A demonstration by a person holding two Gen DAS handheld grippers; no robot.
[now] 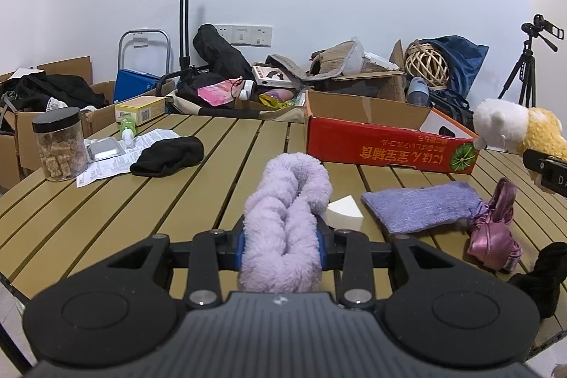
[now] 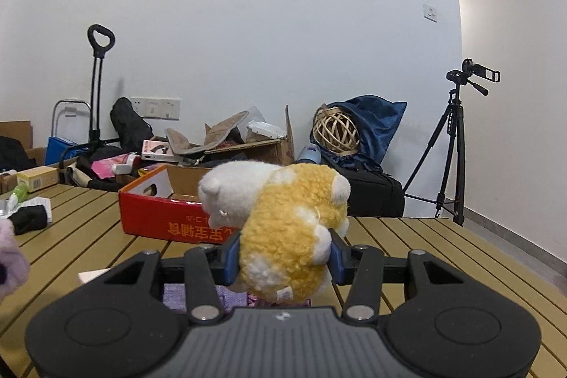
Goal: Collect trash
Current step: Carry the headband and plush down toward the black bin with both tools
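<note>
Holding two soft things above the table, we have the left gripper with its jaws pinching a fluffy lilac sock, which bulges up between the blue pads and droops forward over them. Our right gripper has its jaws pressed on a plush toy, yellow and white, whose white head leans toward the red box. We take that red box as our landmark: it stands open on the far side of the table, with printed characters upside down on its near wall. In the left wrist view the toy hangs just beside the box's right end, raised off the table. In front of the box lie a white wedge, a flat purple cloth and a pink satin pouch, the pouch touching the cloth's right end. Left of the box lies a black sock on a paper sheet, with a foil blister pack, a small green bottle and a jar of brown cubes further left. Behind the box, off the table, we see cardboard cartons, a wicker ball and a tripod against the wall. Whether the lilac sock touches the table we cannot tell.
</note>
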